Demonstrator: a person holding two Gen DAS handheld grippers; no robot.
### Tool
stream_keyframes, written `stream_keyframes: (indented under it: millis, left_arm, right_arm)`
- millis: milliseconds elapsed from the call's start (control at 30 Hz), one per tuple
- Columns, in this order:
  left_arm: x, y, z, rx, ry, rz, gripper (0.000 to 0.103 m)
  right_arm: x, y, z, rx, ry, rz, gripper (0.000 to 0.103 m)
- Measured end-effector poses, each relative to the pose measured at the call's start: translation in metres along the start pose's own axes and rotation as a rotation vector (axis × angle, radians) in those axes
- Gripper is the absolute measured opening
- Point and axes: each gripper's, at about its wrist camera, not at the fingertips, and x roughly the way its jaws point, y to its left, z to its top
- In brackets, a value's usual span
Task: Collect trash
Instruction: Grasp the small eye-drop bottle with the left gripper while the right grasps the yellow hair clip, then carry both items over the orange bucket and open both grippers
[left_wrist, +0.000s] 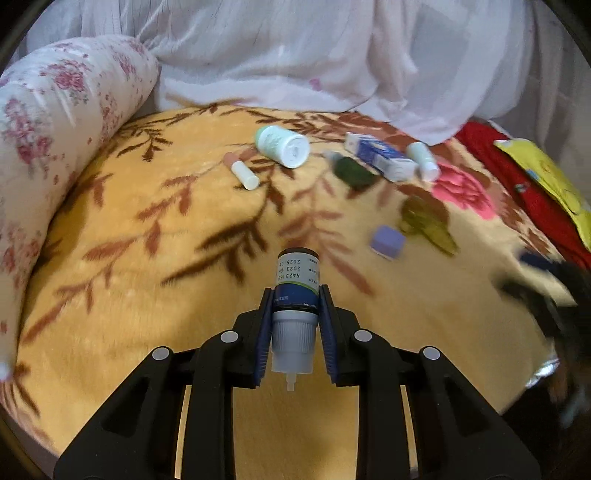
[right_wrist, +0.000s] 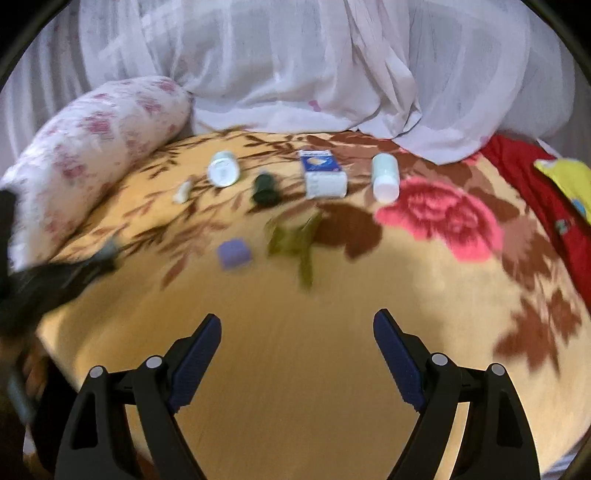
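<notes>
presently left claw (left_wrist: 295, 302) angled downward, pads clamped on a small dark glass dropper bottle (left_wrist: 296, 280); right claw (right_wrist: 297, 332) gaping, empty, over plush blanket (right_wrist: 295, 369).

The other claw (left_wrist: 546, 295) is a dark blur at the frame edge, and the purple block (right_wrist: 234, 253) is smeared.

A dark dropper bottle (left_wrist: 296, 291) with a white cap is clamped cap-backward in the left gripper (left_wrist: 295, 306), above the blanket.
</notes>
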Motion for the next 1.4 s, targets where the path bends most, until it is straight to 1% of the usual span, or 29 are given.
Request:
stream_keyframes:
  millis: [133, 167, 267, 400, 433, 467, 500, 533, 567, 667, 767, 867, 967, 1033, 1067, 1100, 1200, 1267, 1333, 1400]
  left_arm:
    - [-0.015, -0.004, -0.02, 0.003, -0.001, -0.022, 0.024]
    - [-0.017, -0.004, -0.023, 0.002, -0.003, -0.023, 0.024]
    - [-0.02, -0.001, -0.03, -0.008, -0.003, -0.027, 0.024]
    - [-0.021, 0.001, -0.034, -0.016, -0.006, -0.029, 0.024]
    - [-0.022, 0.002, -0.035, -0.017, -0.005, -0.033, 0.024]
    - [-0.022, 0.002, -0.035, -0.017, -0.004, -0.035, 0.024]
    - [-0.023, 0.002, -0.036, -0.018, -0.005, -0.036, 0.024]
    - [-0.024, 0.001, -0.037, -0.018, -0.006, -0.039, 0.024]
    - [-0.026, 0.001, -0.038, -0.016, -0.008, -0.04, 0.024]
    - [-0.031, -0.001, -0.041, -0.011, -0.01, -0.048, 0.024]
    - [-0.037, -0.005, -0.045, -0.011, -0.016, -0.062, 0.024]
    - [-0.048, -0.01, -0.051, -0.004, -0.022, -0.078, 0.024]
    - [-0.061, -0.017, -0.061, 0.011, -0.021, -0.093, 0.024]
    - [-0.069, -0.022, -0.072, 0.023, -0.007, -0.105, 0.024]
    - [-0.072, -0.024, -0.078, 0.026, 0.001, -0.11, 0.024]
    - [-0.076, -0.026, -0.087, 0.03, 0.015, -0.118, 0.024]
    - [-0.082, -0.029, -0.11, 0.029, 0.064, -0.135, 0.024]
    - [-0.084, -0.03, -0.124, 0.028, 0.091, -0.14, 0.024]
    - [-0.086, -0.029, -0.14, 0.029, 0.123, -0.136, 0.024]
    - [-0.086, -0.027, -0.152, 0.019, 0.151, -0.131, 0.024]
  right_arm:
    - [0.041, 0.002, 0.037, 0.005, 0.046, -0.019, 0.083]
    - [0.05, 0.003, 0.046, 0.011, 0.06, -0.01, 0.083]
    - [0.07, 0.008, 0.064, 0.032, 0.088, -0.006, 0.083]
    - [0.098, 0.013, 0.075, 0.047, 0.144, -0.012, 0.083]
    - [0.106, 0.014, 0.076, 0.051, 0.164, -0.022, 0.078]
    - [0.112, 0.014, 0.076, 0.05, 0.18, -0.03, 0.059]
    - [0.12, 0.014, 0.075, 0.051, 0.215, -0.039, 0.046]
    - [0.124, 0.013, 0.072, 0.062, 0.237, -0.038, 0.046]
    - [0.121, 0.011, 0.07, 0.075, 0.225, -0.037, 0.046]
    - [0.109, 0.011, 0.067, 0.061, 0.196, -0.059, 0.045]
    - [0.086, 0.011, 0.063, 0.054, 0.149, -0.055, 0.045]
    - [0.055, 0.012, 0.056, 0.041, 0.097, -0.032, 0.045]
    - [0.013, 0.019, 0.042, 0.03, 0.044, 0.025, 0.046]
    - [-0.02, 0.029, 0.022, 0.01, 0.015, 0.092, 0.046]
    - [-0.03, 0.033, 0.015, 0.002, 0.011, 0.114, 0.046]
    - [-0.047, 0.041, -0.002, -0.015, 0.005, 0.153, 0.046]
    - [-0.071, 0.061, -0.037, -0.035, 0.022, 0.229, 0.046]
    - [-0.079, 0.071, -0.064, -0.031, 0.057, 0.287, 0.046]
    - [-0.082, 0.079, -0.085, -0.03, 0.095, 0.316, 0.046]
    - [-0.081, 0.089, -0.108, -0.043, 0.135, 0.32, 0.046]
